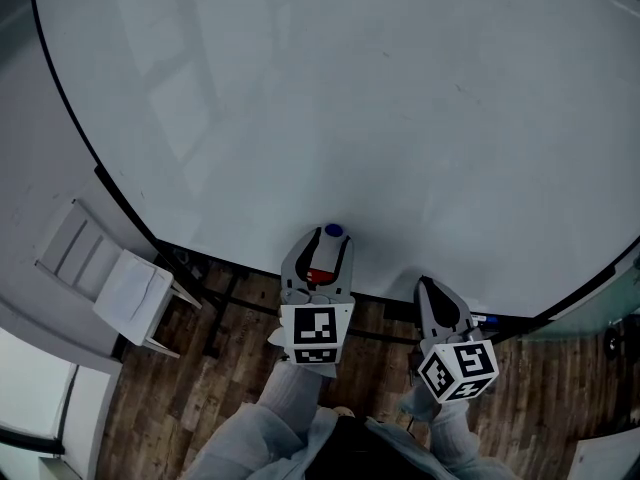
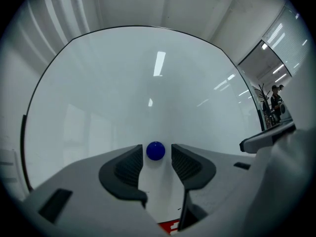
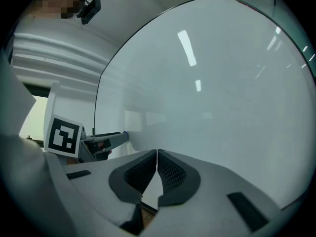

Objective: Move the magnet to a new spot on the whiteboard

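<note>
Evidently the task is judged to be at its very start; the small round blue magnet [image 2: 155,151] is seen stuck low on the large glossy white whiteboard [image 2: 148,73], not far above the board's bottom edge, and no new spot has been reached. The grey left gripper [image 1: 329,238] is held up against the board with its dark ribbed pads [image 2: 129,166] spread to either side of the magnet; the magnet is framed between the tips, and thin strips of board appear to be left on both sides of it, so it is taken as bracketed but not yet pinched. The grey right gripper [image 3: 157,158] is held lower and further right, near the board's bottom edge; its jaws are pressed together with nothing between them, and it is judged to have no part in the grasp. What is left, as far as can be judged: the left jaws are to be closed on the magnet; the magnet is to be lifted or slid from its place, carried across the bare surface and set down elsewhere; the board above is shown unmarked, so many spots are offered.
</note>
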Tool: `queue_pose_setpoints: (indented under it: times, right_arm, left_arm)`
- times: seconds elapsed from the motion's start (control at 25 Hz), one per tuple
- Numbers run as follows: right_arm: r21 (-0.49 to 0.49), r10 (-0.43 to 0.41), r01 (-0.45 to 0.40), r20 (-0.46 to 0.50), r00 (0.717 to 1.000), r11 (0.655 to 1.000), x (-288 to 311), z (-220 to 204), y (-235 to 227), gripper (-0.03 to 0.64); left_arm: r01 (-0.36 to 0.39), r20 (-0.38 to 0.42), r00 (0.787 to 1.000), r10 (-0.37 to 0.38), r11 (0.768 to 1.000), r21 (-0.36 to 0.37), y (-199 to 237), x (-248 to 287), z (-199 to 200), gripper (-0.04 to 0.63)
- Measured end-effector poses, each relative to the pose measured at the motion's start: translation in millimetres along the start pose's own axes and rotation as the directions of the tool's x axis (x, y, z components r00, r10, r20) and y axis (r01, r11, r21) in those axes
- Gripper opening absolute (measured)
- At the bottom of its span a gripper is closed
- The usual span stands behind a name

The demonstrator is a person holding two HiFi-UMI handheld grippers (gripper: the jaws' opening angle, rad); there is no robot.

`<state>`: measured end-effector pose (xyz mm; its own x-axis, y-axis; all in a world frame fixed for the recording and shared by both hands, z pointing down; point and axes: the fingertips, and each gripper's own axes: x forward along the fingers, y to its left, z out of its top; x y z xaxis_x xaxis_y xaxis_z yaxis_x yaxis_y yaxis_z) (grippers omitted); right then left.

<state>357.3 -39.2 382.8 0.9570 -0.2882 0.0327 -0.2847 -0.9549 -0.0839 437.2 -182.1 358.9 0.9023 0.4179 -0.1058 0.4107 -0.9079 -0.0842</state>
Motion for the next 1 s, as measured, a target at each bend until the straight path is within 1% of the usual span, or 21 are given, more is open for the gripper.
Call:
queue_pose_setpoints:
  times: [0.32, 0.52, 0.76, 0.8, 0.84, 0.88, 1.0]
  right_arm:
    - [0.006, -0.032, 0.032, -0.006, 0.999, 0.999, -9, -3, -10, 0.031]
    - [0.009, -0.043, 0.043, -0.004, 0.999, 0.999, -13, -3, -12, 0.031]
    - [0.014, -0.053, 0.053, -0.015, 0.999, 0.999, -17, -9, -13, 0.031]
    - [0.016, -0.054, 0.055, -0.016, 0.998, 0.998, -18, -10, -13, 0.031]
    - [0.017, -0.056, 0.056, -0.017, 0.998, 0.998, -18, -10, -13, 0.031]
    - [0.018, -0.057, 0.057, -0.016, 0.998, 0.998, -19, -10, -13, 0.031]
    - [0.017, -0.058, 0.059, -0.018, 0.998, 0.998, -20, -11, -11, 0.031]
  left_arm:
    - [-0.037, -0.006, 0.999, 0.037, 0.999, 0.034, -2, 9, -1, 0.184]
    - [-0.045, -0.004, 0.999, 0.045, 0.999, 0.026, -1, 9, -2, 0.184]
    - [-0.05, -0.016, 0.999, 0.051, 0.996, 0.069, -3, 9, -5, 0.182]
    - [-0.052, -0.023, 0.998, 0.053, 0.996, 0.076, -3, 9, -6, 0.179]
    - [-0.054, -0.03, 0.998, 0.057, 0.995, 0.08, -3, 9, -7, 0.163]
    - [-0.057, -0.035, 0.998, 0.06, 0.995, 0.082, -3, 9, -7, 0.124]
    - [-0.055, -0.044, 0.997, 0.059, 0.995, 0.088, -2, 10, -8, 0.124]
